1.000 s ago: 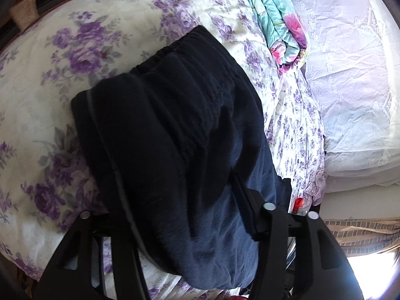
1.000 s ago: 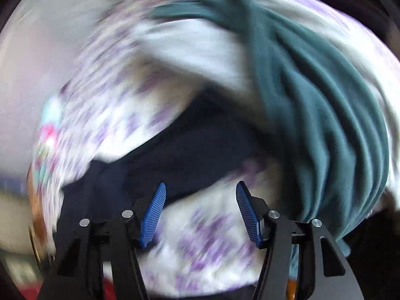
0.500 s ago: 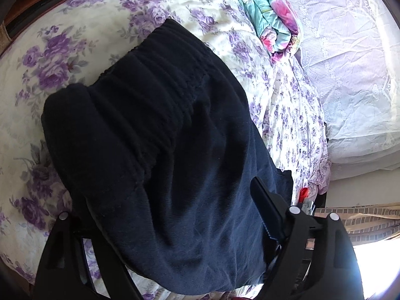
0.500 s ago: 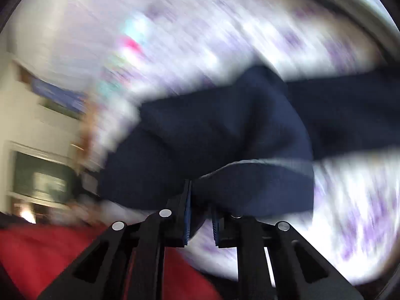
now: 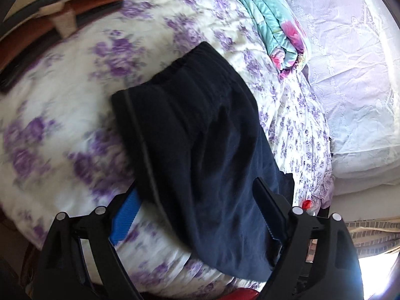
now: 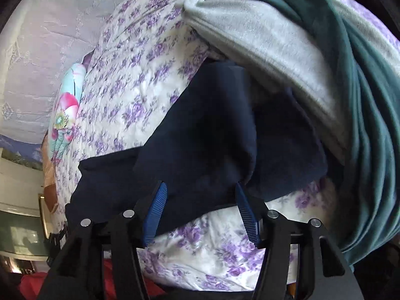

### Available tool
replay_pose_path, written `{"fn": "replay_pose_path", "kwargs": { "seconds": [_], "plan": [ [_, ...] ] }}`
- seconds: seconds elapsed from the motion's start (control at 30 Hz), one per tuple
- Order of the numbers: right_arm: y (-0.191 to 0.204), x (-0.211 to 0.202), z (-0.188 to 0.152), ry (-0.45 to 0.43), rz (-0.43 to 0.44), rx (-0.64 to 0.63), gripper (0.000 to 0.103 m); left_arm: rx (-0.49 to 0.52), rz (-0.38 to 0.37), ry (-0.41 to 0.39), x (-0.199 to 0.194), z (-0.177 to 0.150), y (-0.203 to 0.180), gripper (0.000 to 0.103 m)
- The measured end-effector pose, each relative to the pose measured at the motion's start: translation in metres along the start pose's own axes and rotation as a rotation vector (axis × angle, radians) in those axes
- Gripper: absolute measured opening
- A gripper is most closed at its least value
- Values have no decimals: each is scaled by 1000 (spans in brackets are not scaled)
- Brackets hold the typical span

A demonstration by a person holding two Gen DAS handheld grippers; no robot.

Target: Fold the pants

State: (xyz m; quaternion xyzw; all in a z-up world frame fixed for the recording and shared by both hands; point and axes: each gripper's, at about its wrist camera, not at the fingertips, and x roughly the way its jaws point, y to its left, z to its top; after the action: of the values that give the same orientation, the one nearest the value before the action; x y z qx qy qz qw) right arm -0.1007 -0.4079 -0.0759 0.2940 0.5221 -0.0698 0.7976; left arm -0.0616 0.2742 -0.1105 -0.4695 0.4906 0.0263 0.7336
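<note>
pants [image 5: 200,137] between left tongs [image 5: 197,215] (spread) | right tongs [image 6: 201,210] spread, over hem

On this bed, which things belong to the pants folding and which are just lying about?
Belongs to the job:
- dark navy fleece pants
- left gripper, open
- right gripper, open

Just lying about:
- dark green fleece garment
- grey fleece garment
- folded turquoise floral quilt
- white lace pillow

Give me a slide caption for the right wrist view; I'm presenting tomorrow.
Open right gripper over navy pants on a floral bedspread, beside a grey-and-green blanket.
</note>
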Motion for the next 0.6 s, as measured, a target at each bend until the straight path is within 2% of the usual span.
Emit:
{"fn": "replay_pose_path", "kwargs": {
  "seconds": [0.07, 0.13, 0.2, 0.27, 0.4, 0.47, 0.53, 0.6],
  "plan": [
    [-3, -28, 2, -68, -70, -86, 58, 3, 0, 0, -4, -2, -1, 84],
    [10, -32, 8, -135, -197, -227, 58, 12, -3, 3, -5, -3, -5, 84],
    [-2, -37, 1, -136, -275, -277, 58, 23, 6, 10, -2, -5, -8, 84],
    [-21, -33, 0, -106, -258, -212, 58, 22, 10, 24, 3, -7, -9, 84],
    [-50, -17, 10, -113, -118, 9, 57, 3, 2, 20, 3, -13, -5, 84],
    [-52, -2, 22, -97, -74, 30, 57, -4, -5, 20, 3, -14, -4, 84],
    [-50, 17, 34, -69, -45, 44, 45, -3, -7, 22, 4, -14, -5, 84],
    [-43, 18, 44, -91, 17, 49, 11, 12, -9, 21, 2, -15, -8, 84]
  ]
}}
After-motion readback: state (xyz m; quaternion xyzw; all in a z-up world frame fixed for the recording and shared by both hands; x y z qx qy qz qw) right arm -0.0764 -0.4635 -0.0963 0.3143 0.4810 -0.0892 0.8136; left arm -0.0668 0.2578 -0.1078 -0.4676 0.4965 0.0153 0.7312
